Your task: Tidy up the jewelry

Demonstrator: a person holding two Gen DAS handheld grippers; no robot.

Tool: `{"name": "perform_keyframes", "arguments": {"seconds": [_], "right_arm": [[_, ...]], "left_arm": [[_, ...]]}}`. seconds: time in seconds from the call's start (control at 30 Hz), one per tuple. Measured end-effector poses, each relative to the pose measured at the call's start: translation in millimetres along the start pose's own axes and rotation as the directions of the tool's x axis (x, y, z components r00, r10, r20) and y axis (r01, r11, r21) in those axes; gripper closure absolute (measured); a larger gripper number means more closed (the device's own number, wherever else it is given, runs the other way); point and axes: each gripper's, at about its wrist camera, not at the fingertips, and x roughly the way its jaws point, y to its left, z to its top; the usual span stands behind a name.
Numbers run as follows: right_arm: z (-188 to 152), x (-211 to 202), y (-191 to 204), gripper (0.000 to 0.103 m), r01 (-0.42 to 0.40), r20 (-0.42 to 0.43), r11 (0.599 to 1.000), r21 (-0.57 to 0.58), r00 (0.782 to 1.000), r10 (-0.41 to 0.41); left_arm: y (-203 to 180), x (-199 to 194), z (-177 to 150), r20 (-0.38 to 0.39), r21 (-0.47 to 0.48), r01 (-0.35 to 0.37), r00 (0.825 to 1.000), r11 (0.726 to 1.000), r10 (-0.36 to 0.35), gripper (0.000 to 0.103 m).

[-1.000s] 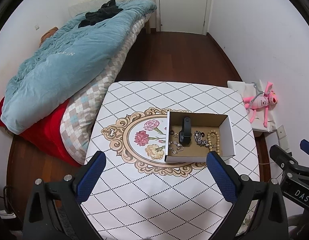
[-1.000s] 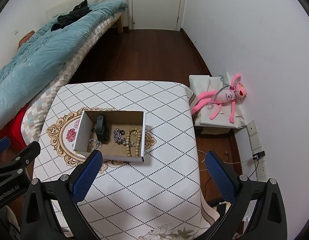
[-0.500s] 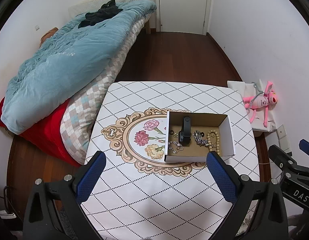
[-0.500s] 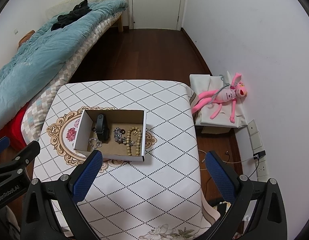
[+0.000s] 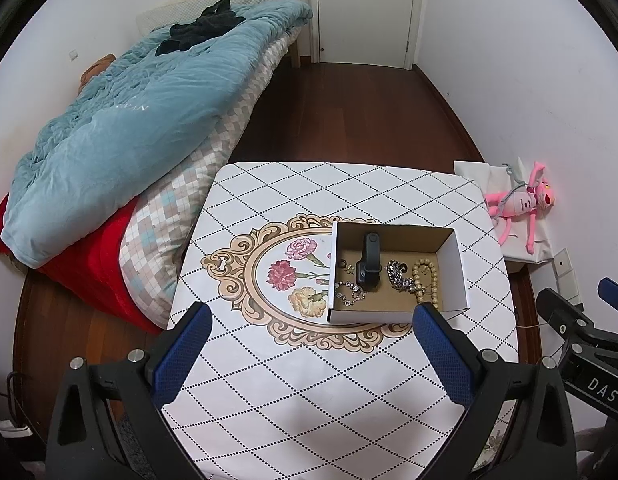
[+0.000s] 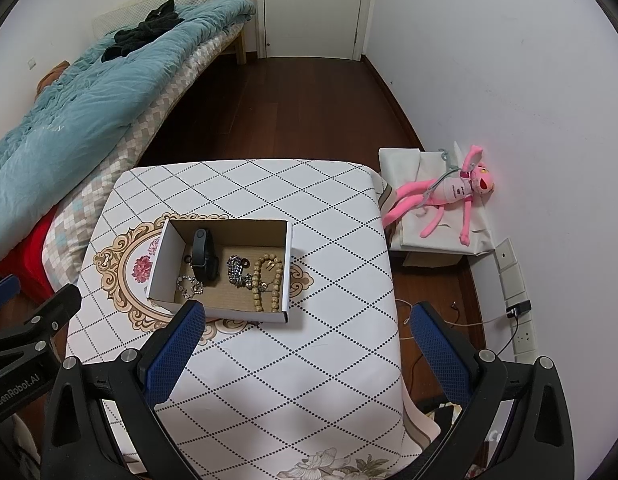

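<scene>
Here the left gripper (image 5: 311, 334) and right gripper (image 6: 305, 334) hover above the surface (image 6: 309, 360), jaws spread and empty; jewelry sits gathered inside the box (image 6: 288, 264), apparently organized.

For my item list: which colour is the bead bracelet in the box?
Beige; the bead bracelet shows best in the right wrist view.

Left gripper (image 5: 312, 320), right gripper (image 6: 307, 320): black frames, blue textured pads (silver screws)
</scene>
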Motion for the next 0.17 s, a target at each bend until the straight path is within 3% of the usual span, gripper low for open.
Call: {"name": "perform_keyframes", "arguments": {"seconds": [0.17], "right_arm": [[0.6,0.3,-1.0,0.000,-0.001,-0.003,1.000,0.000,1.000,0.001]], "left_arm": [[-2.4,-1.0,0.8,0.006,0.008,-0.001,1.000,1.000,0.001,0.000]]}}
